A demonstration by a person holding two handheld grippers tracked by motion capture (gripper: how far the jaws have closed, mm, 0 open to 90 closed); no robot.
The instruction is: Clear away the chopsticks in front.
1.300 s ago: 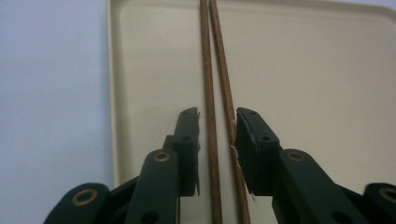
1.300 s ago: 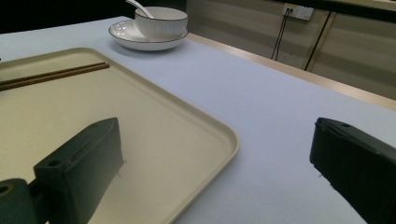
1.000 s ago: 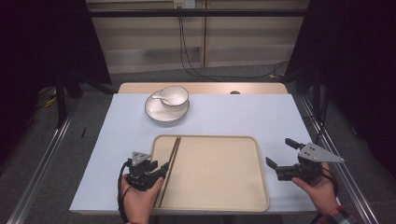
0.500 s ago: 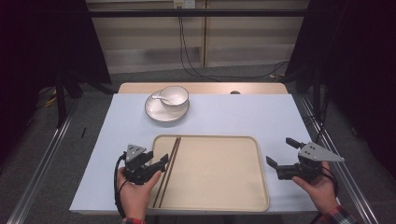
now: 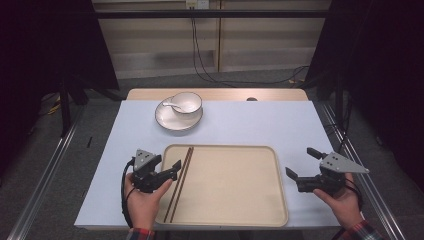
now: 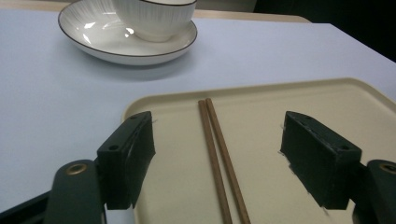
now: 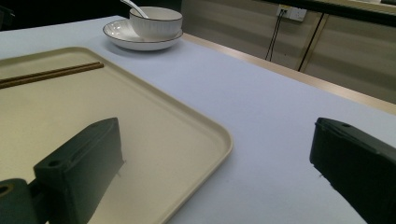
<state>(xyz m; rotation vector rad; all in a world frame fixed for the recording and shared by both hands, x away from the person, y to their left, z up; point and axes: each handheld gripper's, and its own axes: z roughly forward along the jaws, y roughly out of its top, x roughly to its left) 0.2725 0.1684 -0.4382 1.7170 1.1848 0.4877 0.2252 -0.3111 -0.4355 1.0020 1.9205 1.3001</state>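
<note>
On the pale blue table cover [image 5: 240, 125] sat a beige tray [image 5: 235, 215], and along its left side lay a pair of brown chopsticks [image 5: 180, 182], side by side and touching, running from the tray's far edge toward the person. The left gripper [image 5: 170, 170] hovered at the tray's left rim, its jaws spread wide with nothing between them; in the left gripper view the chopsticks [image 6: 219, 154] ran up the middle of the gap, clear of both jaws. The left hand [image 5: 142, 200] held it from below, a plaid cuff showing at the wrist.

Over at the tray's right edge, the right gripper [image 5: 302, 162] sat just off the tray above the table cover, jaws likewise parted and empty. Its own view showed one jaw over the tray [image 7: 154, 116] and the other over the bare cover [image 7: 280, 112].

Farther back stood a white plate [image 5: 167, 120] carrying a white bowl [image 5: 187, 102] with a spoon [image 5: 172, 104] resting in it, well apart from the tray.
</note>
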